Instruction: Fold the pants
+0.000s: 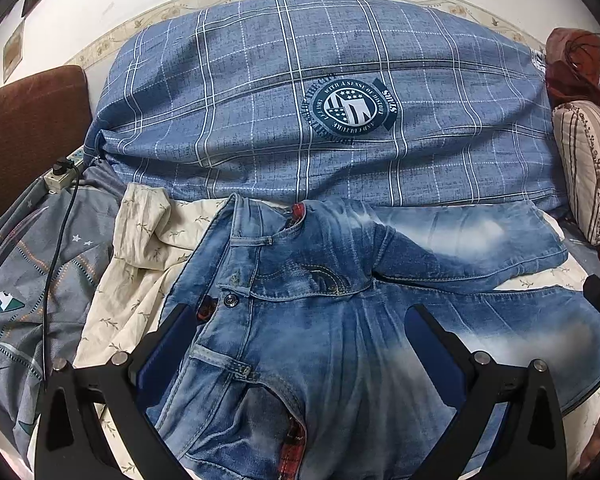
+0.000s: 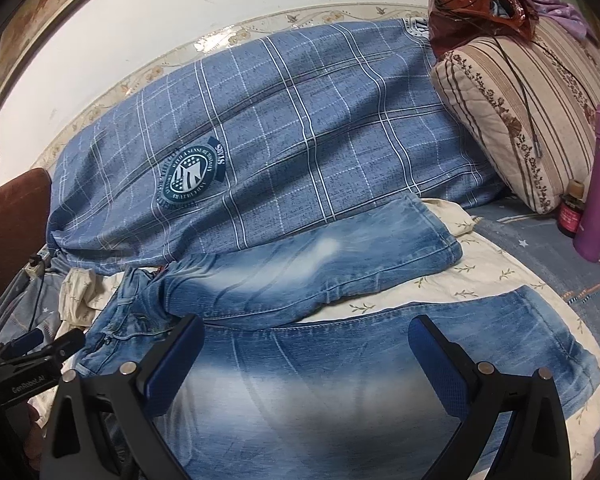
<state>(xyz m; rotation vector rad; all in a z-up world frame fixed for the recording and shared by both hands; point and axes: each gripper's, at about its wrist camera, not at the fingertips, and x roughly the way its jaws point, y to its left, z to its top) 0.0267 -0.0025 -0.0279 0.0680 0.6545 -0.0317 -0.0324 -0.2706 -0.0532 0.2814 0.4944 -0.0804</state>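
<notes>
Both my left hand-held gripper [image 1: 302,320] and right hand-held gripper [image 2: 306,332] gape wide, empty, above the faded blue denim jeans [image 1: 340,300] on the bed [image 2: 480,276].

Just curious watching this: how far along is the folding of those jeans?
Barely begun. Done: the jeans lie spread on the bed, legs apart, far leg angled away. In hand: nothing; left gripper hovers over the waist, right gripper over the near leg, jaws open. Left: every fold.
</notes>
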